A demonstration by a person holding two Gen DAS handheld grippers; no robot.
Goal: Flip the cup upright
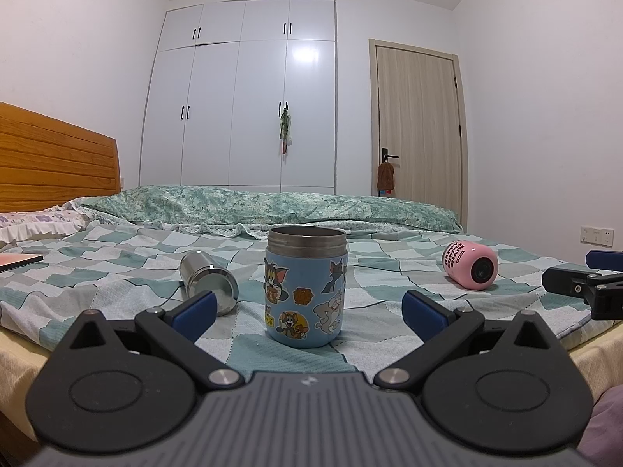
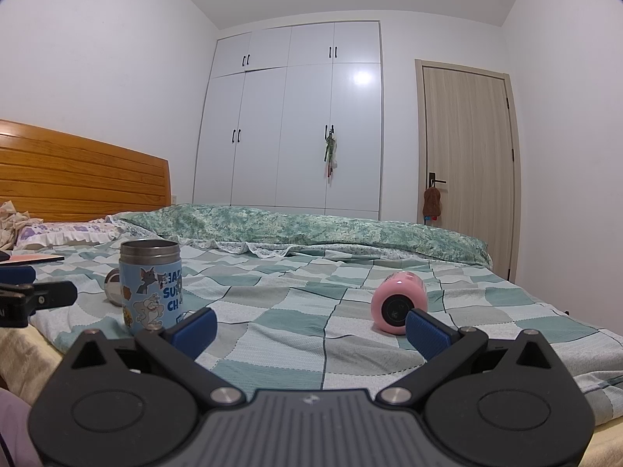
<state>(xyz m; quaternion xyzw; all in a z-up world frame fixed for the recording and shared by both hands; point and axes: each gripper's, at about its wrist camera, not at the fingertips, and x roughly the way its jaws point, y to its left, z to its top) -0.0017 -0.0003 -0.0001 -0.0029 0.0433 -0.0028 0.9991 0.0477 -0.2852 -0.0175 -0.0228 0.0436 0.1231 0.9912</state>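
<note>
A blue cartoon-sticker cup (image 1: 305, 288) stands upright on the checked bedsheet, mouth up; it also shows in the right wrist view (image 2: 152, 284). My left gripper (image 1: 307, 317) is open and empty, just in front of it, jaws wide on either side. A pink cup (image 1: 470, 262) lies on its side at the right, base toward me; it also shows in the right wrist view (image 2: 397, 301). My right gripper (image 2: 309, 330) is open and empty, its right finger close before the pink cup. A steel cup (image 1: 208, 282) lies on its side, left of the blue cup.
The checked bedsheet (image 2: 311, 292) covers the bed, with a rolled green quilt (image 1: 272, 206) behind. A wooden headboard (image 1: 54, 163) is at left, a flat book (image 1: 19, 261) near it. The other gripper (image 1: 584, 284) shows at the right edge.
</note>
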